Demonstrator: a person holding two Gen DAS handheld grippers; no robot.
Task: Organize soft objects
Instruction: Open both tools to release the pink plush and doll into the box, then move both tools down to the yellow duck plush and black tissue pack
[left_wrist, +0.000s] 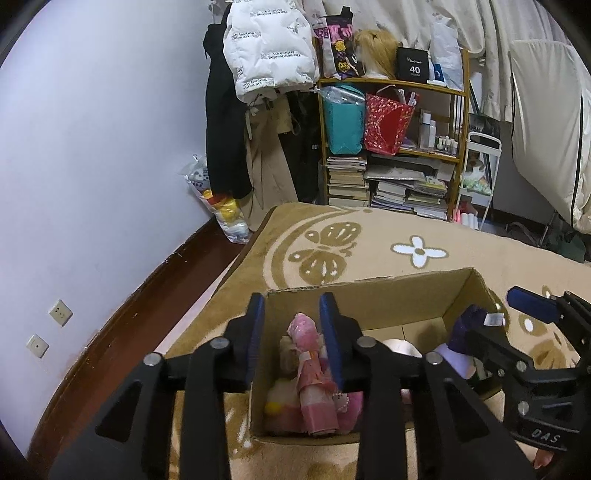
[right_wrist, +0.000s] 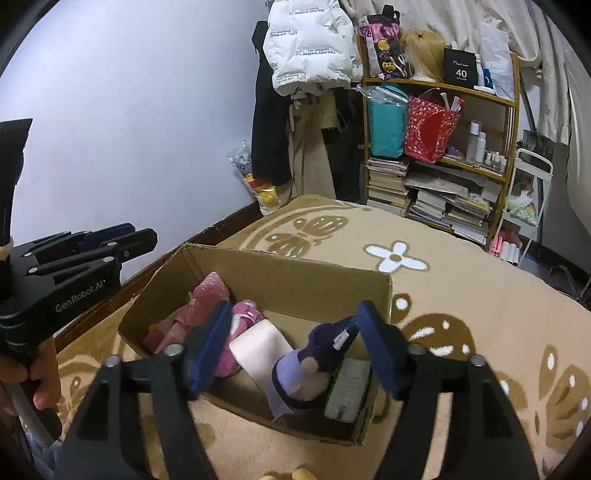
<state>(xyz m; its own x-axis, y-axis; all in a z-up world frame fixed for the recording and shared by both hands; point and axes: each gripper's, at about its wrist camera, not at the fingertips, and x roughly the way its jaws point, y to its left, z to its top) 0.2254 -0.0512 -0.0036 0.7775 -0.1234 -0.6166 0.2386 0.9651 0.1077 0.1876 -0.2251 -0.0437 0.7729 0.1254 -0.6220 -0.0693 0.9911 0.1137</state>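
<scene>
An open cardboard box (left_wrist: 369, 295) (right_wrist: 295, 269) stands on the carpet. Inside lie a pink doll in a dress (left_wrist: 314, 380) (right_wrist: 207, 295), a magenta plush (right_wrist: 240, 332), a pale pink soft block (right_wrist: 262, 350) and a purple-haired doll (right_wrist: 317, 354) (left_wrist: 469, 332) at the box's right end. My left gripper (left_wrist: 291, 339) is open above the pink doll, touching nothing. My right gripper (right_wrist: 295, 350) is open, its fingers either side of the purple-haired doll, with a gap on both sides. Each gripper shows in the other's view, the right (left_wrist: 532, 306) and the left (right_wrist: 110, 236).
The box sits on a tan carpet with butterfly and flower patterns (left_wrist: 417, 251) (right_wrist: 397, 258). Beyond it stand a bamboo shelf with bags and books (left_wrist: 391, 147) (right_wrist: 436, 147), hanging coats (left_wrist: 266, 48) and a plastic bag by the wall (left_wrist: 221, 206). A green-and-white flat box (right_wrist: 349, 391) lies in the cardboard box.
</scene>
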